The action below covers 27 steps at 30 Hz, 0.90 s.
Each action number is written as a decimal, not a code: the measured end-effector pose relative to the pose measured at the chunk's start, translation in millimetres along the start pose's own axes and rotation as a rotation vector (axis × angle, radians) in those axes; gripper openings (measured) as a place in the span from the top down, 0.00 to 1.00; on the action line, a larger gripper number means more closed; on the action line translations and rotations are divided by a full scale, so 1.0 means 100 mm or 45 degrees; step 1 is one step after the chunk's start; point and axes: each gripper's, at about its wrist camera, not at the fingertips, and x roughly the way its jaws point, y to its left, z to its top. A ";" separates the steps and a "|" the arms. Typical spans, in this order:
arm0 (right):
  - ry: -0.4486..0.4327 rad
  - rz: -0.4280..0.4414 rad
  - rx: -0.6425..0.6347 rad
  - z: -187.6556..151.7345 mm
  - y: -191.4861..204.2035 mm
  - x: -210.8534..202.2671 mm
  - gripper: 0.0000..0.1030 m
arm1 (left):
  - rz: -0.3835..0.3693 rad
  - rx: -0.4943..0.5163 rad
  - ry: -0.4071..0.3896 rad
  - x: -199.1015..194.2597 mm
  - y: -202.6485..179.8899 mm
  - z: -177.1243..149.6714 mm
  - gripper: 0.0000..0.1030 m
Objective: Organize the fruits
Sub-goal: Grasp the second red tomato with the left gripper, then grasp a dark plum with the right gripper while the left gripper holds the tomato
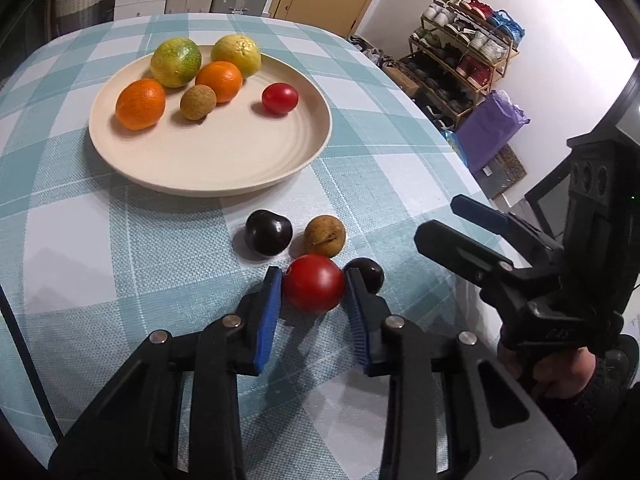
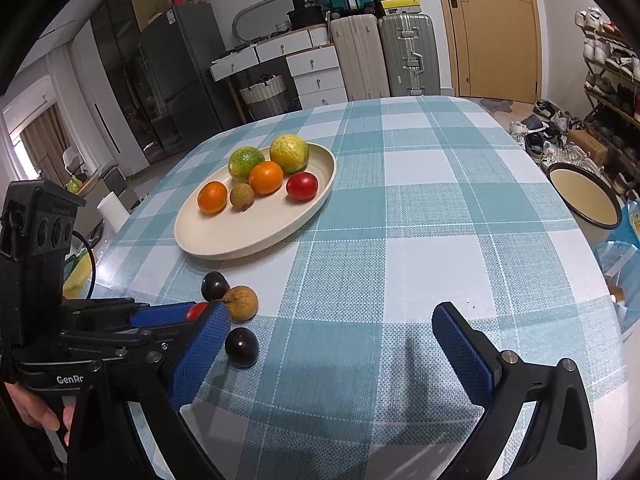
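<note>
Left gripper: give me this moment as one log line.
left gripper: shut on red tomato | right gripper: open, empty | plate: six fruits | tablecloth: three loose fruits

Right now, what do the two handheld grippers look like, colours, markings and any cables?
Both are black plastic. The left gripper has jointed linkage arms with silver rivets and ribbed blue pads. The right gripper has the same textured blue pads. White lettering starting "GenRo" marks the left gripper's body, and a thin black cable loops beside it.
</note>
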 end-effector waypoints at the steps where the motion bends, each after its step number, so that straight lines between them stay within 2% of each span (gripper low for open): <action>1: 0.004 0.002 0.004 0.00 -0.01 0.01 0.00 | -0.002 -0.004 -0.001 0.00 0.01 0.00 0.72; 18: 0.045 0.078 0.021 -0.03 0.04 0.02 0.00 | -0.002 -0.072 -0.054 -0.24 0.21 -0.04 0.72; 27: 0.091 0.125 -0.018 -0.07 0.22 0.06 0.00 | -0.007 -0.107 -0.074 -0.34 0.35 -0.10 0.72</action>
